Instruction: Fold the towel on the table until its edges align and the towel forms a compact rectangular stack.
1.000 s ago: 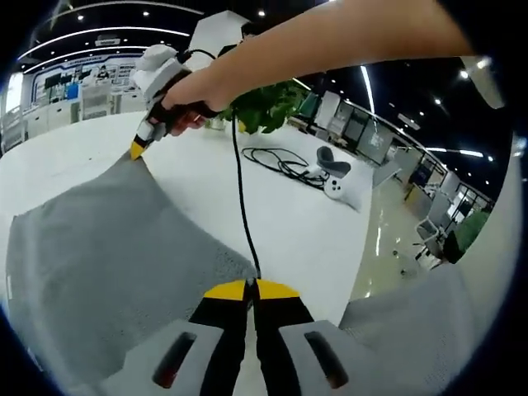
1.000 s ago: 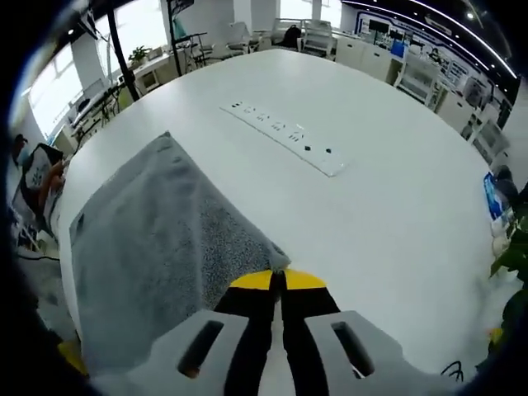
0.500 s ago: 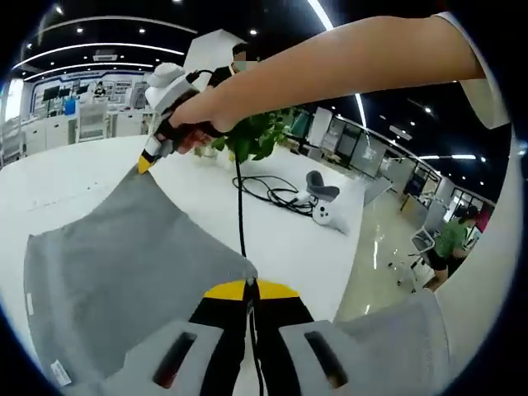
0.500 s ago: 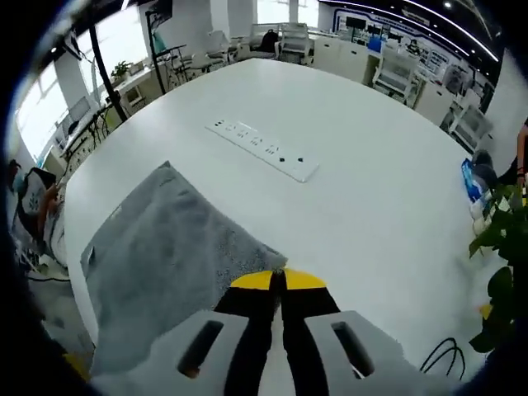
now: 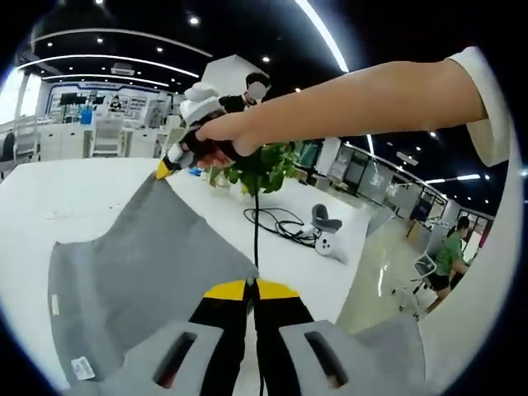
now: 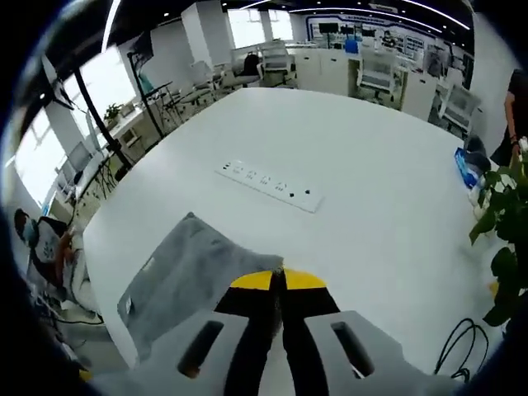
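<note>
Grey towel [image 5: 140, 272] hangs lifted; left gripper [image 5: 250, 289] and right gripper [image 6: 276, 279] jaws pinched tight on corners. Thin grip could slip, corner drops toward 7 o'clock on white surface [image 6: 355, 181], edges crooked.

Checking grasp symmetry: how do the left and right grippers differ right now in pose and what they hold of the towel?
The left gripper pinches the grey towel at a near corner; the right gripper, held in a hand, grips the far corner, higher up. In the right gripper view its jaws look down on the white table; the left gripper's view looks out level across the room. Shared: both are shut on the towel, yellow-tipped, holding one edge lifted.
</note>
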Demonstrator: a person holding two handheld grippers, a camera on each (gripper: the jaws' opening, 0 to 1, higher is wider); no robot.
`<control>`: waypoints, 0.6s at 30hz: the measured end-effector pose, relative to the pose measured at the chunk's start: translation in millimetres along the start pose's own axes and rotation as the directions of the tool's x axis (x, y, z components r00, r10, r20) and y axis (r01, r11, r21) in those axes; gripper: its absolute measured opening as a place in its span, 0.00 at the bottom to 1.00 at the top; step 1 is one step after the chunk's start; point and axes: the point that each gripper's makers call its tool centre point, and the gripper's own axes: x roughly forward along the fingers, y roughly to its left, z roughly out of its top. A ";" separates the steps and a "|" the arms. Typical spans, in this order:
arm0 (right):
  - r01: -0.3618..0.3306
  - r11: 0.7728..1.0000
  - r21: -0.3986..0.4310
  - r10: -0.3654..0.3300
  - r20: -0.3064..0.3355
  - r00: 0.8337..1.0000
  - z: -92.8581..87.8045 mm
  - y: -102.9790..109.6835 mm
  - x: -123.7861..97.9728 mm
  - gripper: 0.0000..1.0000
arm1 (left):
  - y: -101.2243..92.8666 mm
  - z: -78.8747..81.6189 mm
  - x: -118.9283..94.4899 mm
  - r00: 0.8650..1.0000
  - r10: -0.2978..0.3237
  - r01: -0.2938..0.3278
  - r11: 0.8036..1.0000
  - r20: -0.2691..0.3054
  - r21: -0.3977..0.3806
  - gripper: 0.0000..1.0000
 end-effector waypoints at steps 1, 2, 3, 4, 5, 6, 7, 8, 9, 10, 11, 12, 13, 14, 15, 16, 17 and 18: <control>-0.001 1.000 0.006 0.001 0.006 1.000 2.8 2.4 -0.3 0.00 | 1.7 3.0 -5.3 1.000 0.008 -0.008 1.000 0.008 -0.004 0.02; 0.002 1.000 0.008 -0.002 0.006 1.000 3.7 8.2 -2.0 0.00 | 3.3 4.7 -8.6 1.000 0.015 -0.015 1.000 0.014 -0.006 0.02; 0.005 1.000 0.011 -0.005 0.006 1.000 4.5 11.1 -2.5 0.00 | 7.6 6.4 -14.2 0.999 0.027 -0.027 1.000 0.025 -0.007 0.02; 0.009 1.000 0.014 -0.009 0.005 1.000 5.2 13.1 -2.3 0.00 | 10.8 6.8 -17.6 0.999 0.035 -0.034 0.999 0.031 -0.010 0.02; 0.013 1.000 0.022 -0.013 0.005 1.000 6.7 14.6 -1.5 0.00 | 13.8 6.9 -21.6 0.999 0.041 -0.040 0.999 0.035 -0.018 0.02; 0.016 0.999 0.036 -0.017 0.004 1.000 7.9 17.6 -1.1 0.00 | 16.5 7.0 -25.6 0.998 0.047 -0.046 0.999 0.041 -0.024 0.02; 0.017 0.999 0.043 -0.017 0.005 1.000 8.8 19.6 -0.6 0.00 | 20.3 6.8 -30.9 0.997 0.057 -0.056 0.998 0.047 -0.026 0.02; 0.020 0.998 0.052 -0.021 0.006 1.000 9.5 21.7 -0.2 0.00 | 22.8 6.1 -34.2 0.997 0.064 -0.063 0.998 0.048 -0.027 0.02; 0.026 0.997 0.066 -0.027 0.004 1.000 10.9 22.5 1.8 0.00 | 26.3 5.0 -38.8 0.996 0.071 -0.070 0.997 0.049 -0.027 0.02; 0.030 0.997 0.073 -0.030 0.002 1.000 11.5 23.8 2.7 0.00 | 28.9 4.0 -42.2 0.996 0.076 -0.075 0.997 0.050 -0.027 0.02; 0.031 0.997 0.077 -0.031 0.003 1.000 12.3 25.4 3.6 0.00 | 31.5 3.4 -45.4 0.995 0.083 -0.082 0.996 0.052 -0.026 0.02; 0.030 0.995 0.091 -0.030 0.003 1.000 13.5 29.8 5.6 0.00 | 33.7 1.8 -50.3 0.995 0.090 -0.089 0.996 0.053 -0.027 0.02; 0.031 0.995 0.096 -0.031 0.000 1.000 13.8 31.7 6.7 0.00 | 37.5 0.4 -55.2 0.994 0.098 -0.097 0.995 0.053 -0.030 0.02; 0.034 0.994 0.106 -0.034 -0.001 0.999 14.5 34.6 7.8 0.00 | 39.8 -0.3 -58.6 0.993 0.104 -0.103 0.994 0.055 -0.028 0.02; 0.036 0.993 0.113 -0.036 0.001 0.999 15.8 36.6 8.7 0.00 | 43.6 -1.9 -63.1 0.992 0.111 -0.110 0.994 0.057 -0.027 0.02; 0.037 0.992 0.119 -0.038 0.003 0.999 17.4 38.1 10.1 0.00 | 46.2 -3.2 -65.8 0.992 0.115 -0.114 0.993 0.057 -0.030 0.02; 0.035 0.991 0.129 -0.036 0.006 0.999 19.9 41.3 12.4 0.00 | 49.0 -5.1 -70.0 0.991 0.123 -0.122 0.992 0.058 -0.034 0.02; 0.032 0.990 0.134 -0.034 0.009 0.999 21.4 44.2 13.7 0.00 | 51.4 -6.6 -72.6 0.990 0.130 -0.128 0.991 0.058 -0.038 0.02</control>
